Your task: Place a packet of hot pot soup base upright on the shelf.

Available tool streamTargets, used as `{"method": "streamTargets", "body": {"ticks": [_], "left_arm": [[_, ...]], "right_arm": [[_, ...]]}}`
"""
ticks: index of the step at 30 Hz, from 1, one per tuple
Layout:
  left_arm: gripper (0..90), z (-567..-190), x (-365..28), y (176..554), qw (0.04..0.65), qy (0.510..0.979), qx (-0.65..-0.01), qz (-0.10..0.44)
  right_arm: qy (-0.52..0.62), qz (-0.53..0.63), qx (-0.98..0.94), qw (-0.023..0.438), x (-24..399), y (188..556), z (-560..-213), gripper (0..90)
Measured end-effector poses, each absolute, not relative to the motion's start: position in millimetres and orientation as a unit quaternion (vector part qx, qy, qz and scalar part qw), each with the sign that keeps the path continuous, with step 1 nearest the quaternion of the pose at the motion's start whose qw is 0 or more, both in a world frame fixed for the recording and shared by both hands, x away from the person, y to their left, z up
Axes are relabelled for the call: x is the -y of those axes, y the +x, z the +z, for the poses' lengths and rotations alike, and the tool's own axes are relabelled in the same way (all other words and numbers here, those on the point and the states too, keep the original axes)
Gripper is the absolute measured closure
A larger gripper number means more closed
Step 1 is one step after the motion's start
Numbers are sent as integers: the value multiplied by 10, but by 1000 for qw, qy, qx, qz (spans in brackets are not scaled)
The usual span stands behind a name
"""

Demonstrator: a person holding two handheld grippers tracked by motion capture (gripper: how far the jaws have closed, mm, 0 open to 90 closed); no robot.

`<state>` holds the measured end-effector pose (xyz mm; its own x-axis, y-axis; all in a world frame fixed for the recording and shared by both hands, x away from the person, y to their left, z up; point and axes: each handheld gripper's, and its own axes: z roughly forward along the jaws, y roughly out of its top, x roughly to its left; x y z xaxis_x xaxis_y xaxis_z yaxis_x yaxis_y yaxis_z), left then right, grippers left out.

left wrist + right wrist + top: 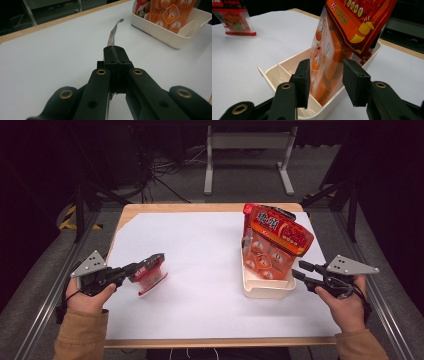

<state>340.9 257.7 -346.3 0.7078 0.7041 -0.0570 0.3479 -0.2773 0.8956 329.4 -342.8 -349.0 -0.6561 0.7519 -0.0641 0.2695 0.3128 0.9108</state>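
My left gripper (155,260) (114,48) is shut on the top edge of a small clear-and-red packet (150,279) (113,32), which hangs just above the white sheet at the left. It also stands out in the right gripper view, the small packet (235,18) far off at upper left. A cream tray (267,292) (287,71) at the right holds an upright orange packet (265,257) (324,60) and a larger red packet (280,232) (359,17) leaning over it. My right gripper (297,270) (327,67) is open beside the tray's right wall, its jaws apart and pointing at the orange packet.
A white sheet (200,250) covers the wooden table (200,207). The tray (175,37) has a divider, with one compartment bare nearest the right gripper. A metal stand (247,155) and cables lie on the floor beyond the table's far edge.
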Motion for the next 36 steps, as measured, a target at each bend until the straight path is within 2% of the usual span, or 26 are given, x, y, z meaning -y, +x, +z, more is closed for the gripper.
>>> {"method": "streamTargets", "body": {"ticks": [11, 20, 36], "left_arm": [[900, -3299, -2476, 3426, 512, 781, -313, 174], [900, -3167, -2300, 3501, 512, 792, -288, 165], [900, -2896, -1753, 3666, 522, 811, -221, 142]], "right_arm": [[352, 487, -757, 257, 3595, 3298, -3512, 576], [365, 481, -752, 264, 3705, 3288, -3524, 529], [379, 470, -753, 262, 3825, 3304, -3606, 475]]}}
